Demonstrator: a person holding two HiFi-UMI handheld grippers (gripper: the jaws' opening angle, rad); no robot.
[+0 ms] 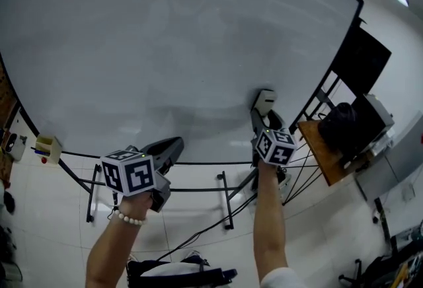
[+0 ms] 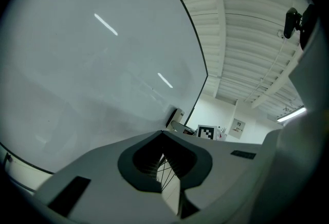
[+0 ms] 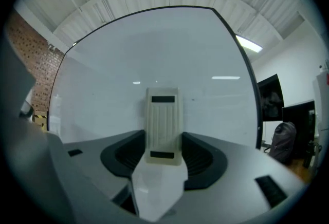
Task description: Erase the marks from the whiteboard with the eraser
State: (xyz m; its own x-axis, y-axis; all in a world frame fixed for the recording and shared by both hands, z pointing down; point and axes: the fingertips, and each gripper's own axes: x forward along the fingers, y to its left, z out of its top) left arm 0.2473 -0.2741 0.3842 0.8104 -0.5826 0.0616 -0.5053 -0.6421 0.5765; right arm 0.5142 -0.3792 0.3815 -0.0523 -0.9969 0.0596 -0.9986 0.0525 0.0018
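A big whiteboard (image 1: pixel 165 49) on a stand fills the head view; I see no clear marks on it, only faint grey smears low down. My right gripper (image 1: pixel 261 118) is shut on a cream eraser (image 1: pixel 266 100), which stands upright against the board's lower right part. In the right gripper view the eraser (image 3: pixel 163 125) sits between the jaws of that gripper (image 3: pixel 163 151), in front of the board (image 3: pixel 154 53). My left gripper (image 1: pixel 173 146) hangs by the board's bottom edge, shut with nothing in it. The left gripper view shows its closed jaws (image 2: pixel 164 138), the board (image 2: pixel 92 63) and the eraser (image 2: pixel 176 116) far off.
A wooden table (image 1: pixel 324 148) with a black bag (image 1: pixel 340 125) stands right of the board, below a black screen (image 1: pixel 360 59). The stand's black legs (image 1: pixel 225 201) and cables lie on the white tiled floor. A small yellow box (image 1: pixel 47 145) is at the left.
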